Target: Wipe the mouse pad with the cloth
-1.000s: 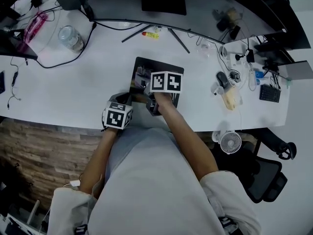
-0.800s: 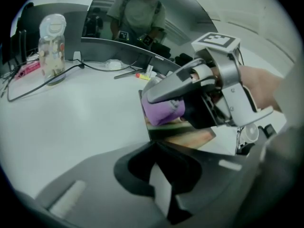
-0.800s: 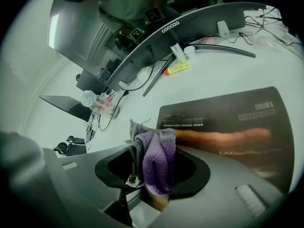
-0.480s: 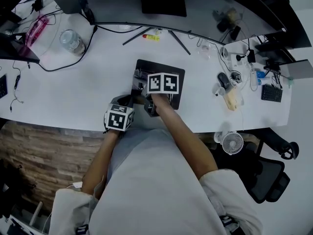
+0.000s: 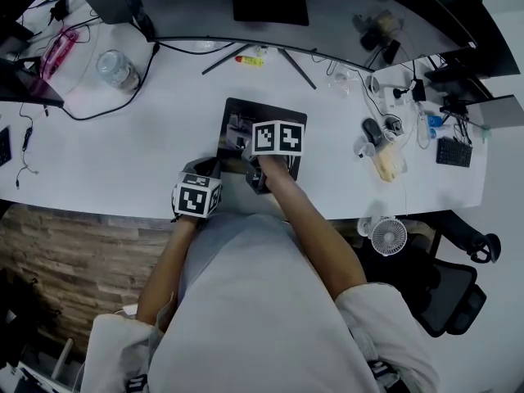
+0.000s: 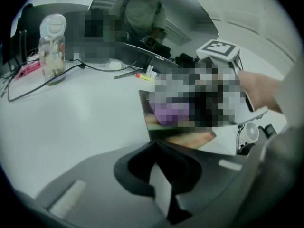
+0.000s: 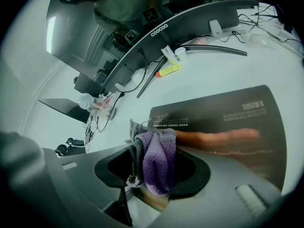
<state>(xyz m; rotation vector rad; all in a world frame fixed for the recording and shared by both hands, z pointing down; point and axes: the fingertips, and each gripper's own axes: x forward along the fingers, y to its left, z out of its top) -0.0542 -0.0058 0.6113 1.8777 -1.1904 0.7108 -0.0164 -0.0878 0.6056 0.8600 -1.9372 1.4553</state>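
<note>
1. My right gripper has its jaws pressed on the cloth. The cloth is purple and grey and is bunched up between them.
2. The cloth sits at the near left part of the mouse pad and seems to touch its surface. The pad is dark, with a barcode and small white print toward its far edge.
3. The mouse pad lies flat on the white desk, close to the front edge and straight before me. It is on my side of the curved monitor.
4. My left gripper is just at the near left corner of the pad. Its jaws stand a little apart with nothing between them, and only a pale strip shows in the narrow gap. I cannot tell if it touches the pad.
5. In the head view, the marker cube of the left gripper is left of the pad and nearer to me. The cube of the right gripper is over the pad itself.
6. A clear jar with a white lid stands far to the left on the desk, beside a black cable.
7. A small yellow tube lies beyond the pad, near the monitor's stand.
8. A small white fan shows at my right, past the front edge of the desk.
</note>
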